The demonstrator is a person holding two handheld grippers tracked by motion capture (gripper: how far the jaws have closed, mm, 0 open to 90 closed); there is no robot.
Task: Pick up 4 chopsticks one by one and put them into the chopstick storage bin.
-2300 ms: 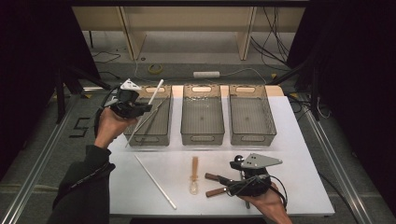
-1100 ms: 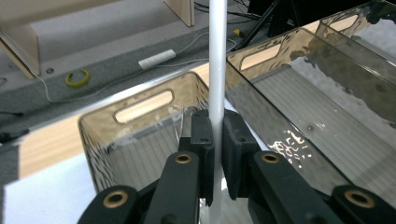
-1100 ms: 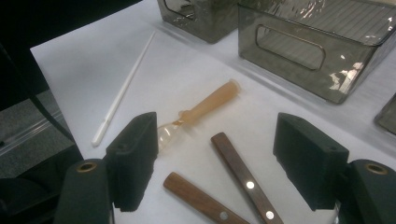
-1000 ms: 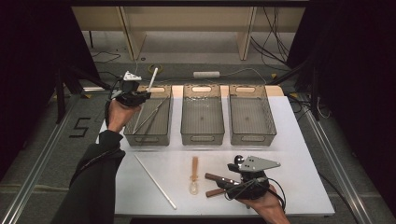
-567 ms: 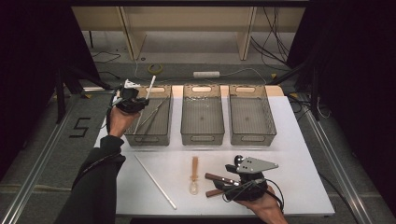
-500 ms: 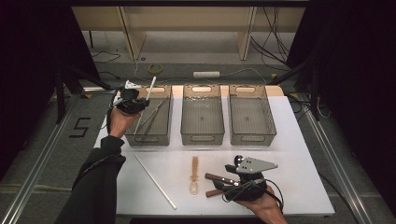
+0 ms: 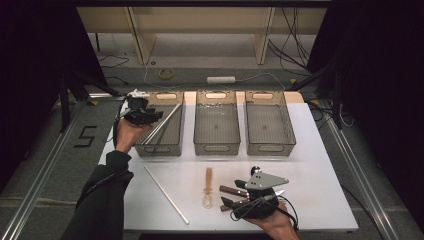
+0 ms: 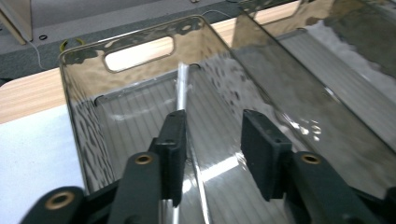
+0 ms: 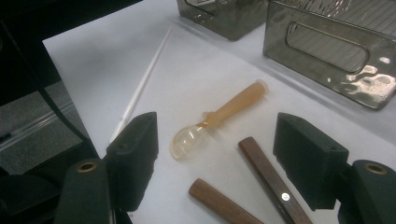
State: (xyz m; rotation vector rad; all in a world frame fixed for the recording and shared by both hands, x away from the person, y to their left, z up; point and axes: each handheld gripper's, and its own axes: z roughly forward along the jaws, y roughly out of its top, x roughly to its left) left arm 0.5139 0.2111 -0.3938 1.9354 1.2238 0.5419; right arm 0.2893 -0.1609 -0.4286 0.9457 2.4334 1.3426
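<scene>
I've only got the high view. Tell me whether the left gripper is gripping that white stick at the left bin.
Observer: No. In the left gripper view the left gripper has just been opening its jaws. The white stick runs past one pad and the other pad stands clear of it.
Operator: Report where the stick's far end sits.
Observer: Inside the left bin, by the end wall beside the handle cutout.
Operator: Check the right gripper's jaws.
Observer: The right gripper is open. The amber spoon and two wooden handles lie on the table between its jaws, untouched.
</scene>
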